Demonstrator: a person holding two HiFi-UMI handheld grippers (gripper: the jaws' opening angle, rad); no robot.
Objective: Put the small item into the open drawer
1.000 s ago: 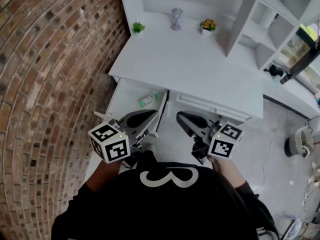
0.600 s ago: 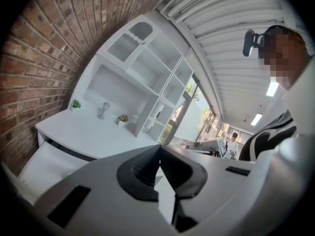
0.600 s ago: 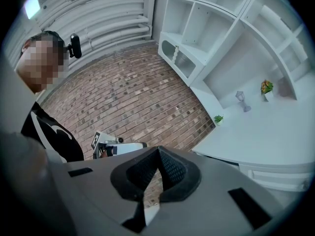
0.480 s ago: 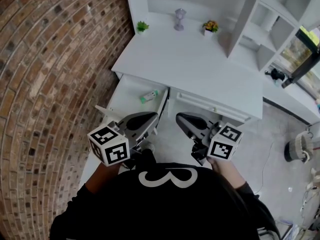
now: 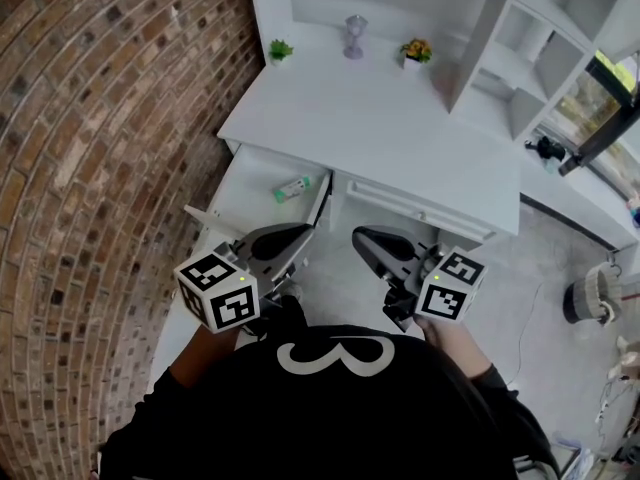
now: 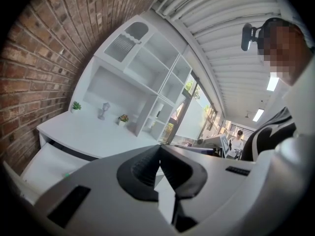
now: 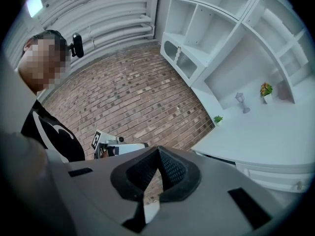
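A small green and white tube (image 5: 293,188) lies inside the open white drawer (image 5: 250,183), which is pulled out under the left end of the desk. My left gripper (image 5: 310,231) is held close to the body, short of the drawer's front edge. Its jaws are shut with nothing between them, as the left gripper view (image 6: 160,149) shows. My right gripper (image 5: 358,235) is beside it over the floor, also shut and empty (image 7: 157,150). In the left gripper view the drawer (image 6: 44,163) shows low at the left.
The white desk top (image 5: 380,128) carries two small potted plants (image 5: 279,50) (image 5: 415,50) and a glass ornament (image 5: 352,36). Shelves rise behind and to the right. A brick wall (image 5: 90,168) runs along the left. A shut drawer (image 5: 420,208) lies right of the open one.
Both grippers have drawn back a little from the desk and drawer, both still shut. The tube has stayed in the drawer.
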